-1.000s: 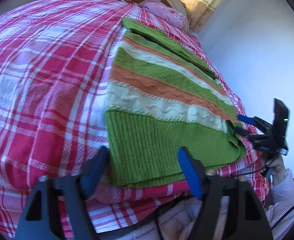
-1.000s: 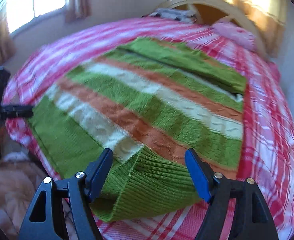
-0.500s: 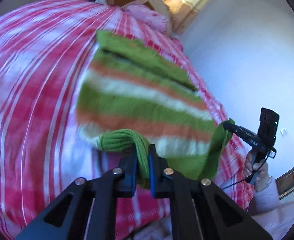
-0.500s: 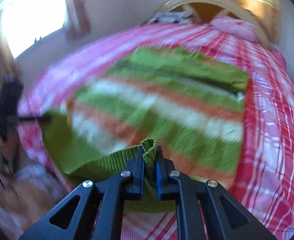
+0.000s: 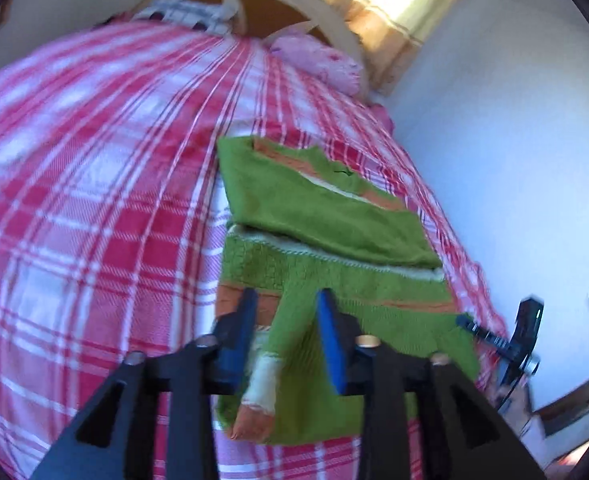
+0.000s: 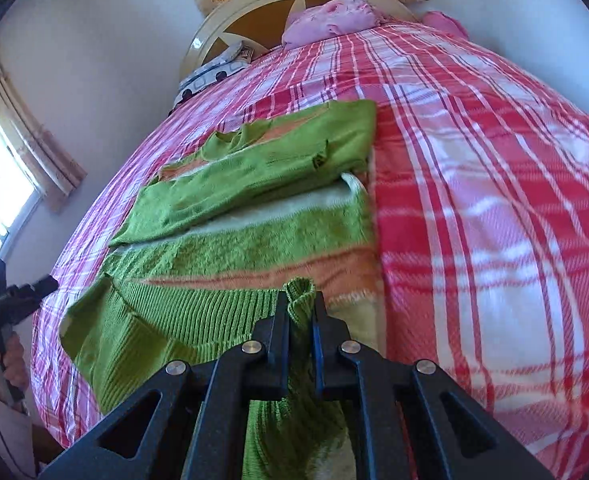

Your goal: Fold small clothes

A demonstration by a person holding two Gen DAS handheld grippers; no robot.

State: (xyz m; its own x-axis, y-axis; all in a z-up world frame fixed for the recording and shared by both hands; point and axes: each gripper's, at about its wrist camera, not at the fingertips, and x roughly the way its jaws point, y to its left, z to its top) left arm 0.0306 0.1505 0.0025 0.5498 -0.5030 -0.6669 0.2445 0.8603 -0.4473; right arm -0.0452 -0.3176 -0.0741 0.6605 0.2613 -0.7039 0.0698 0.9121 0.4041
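Standing by the foot of the bed, I am seeing the right gripper (image 6: 299,312) clenching a bunched corner of the green ribbed hem of the striped sweater (image 6: 254,240), the cloth rising in a small loop between its closed fingers. The left gripper (image 5: 287,330) is standing released, its blue pads spread apart with a twisted strip of the knit lying between them; I judge it is not pinching anything, though the blur is making that hard to settle.

The sweater is lying on the red plaid bedspread (image 6: 494,240), near the foot edge and along the side of the bed that runs by the white wall (image 5: 514,160). Its hem half is being doubled over toward the headboard, so the ribbed band is sitting across the striped body, and farther up a green sleeve is lying folded across the chest.

The long axis of the garment is running from the foot edge toward the headboard (image 6: 254,8), straight ahead of both claws. I judge the right hand, which alone is gripping cloth, is the one placed to carry the hem on toward the collar, while the left side of the hem is sagging lower and looks to be needing a fresh grip first.

Beyond the sweater, a pink pillow (image 6: 330,16) is resting at the head of the bed
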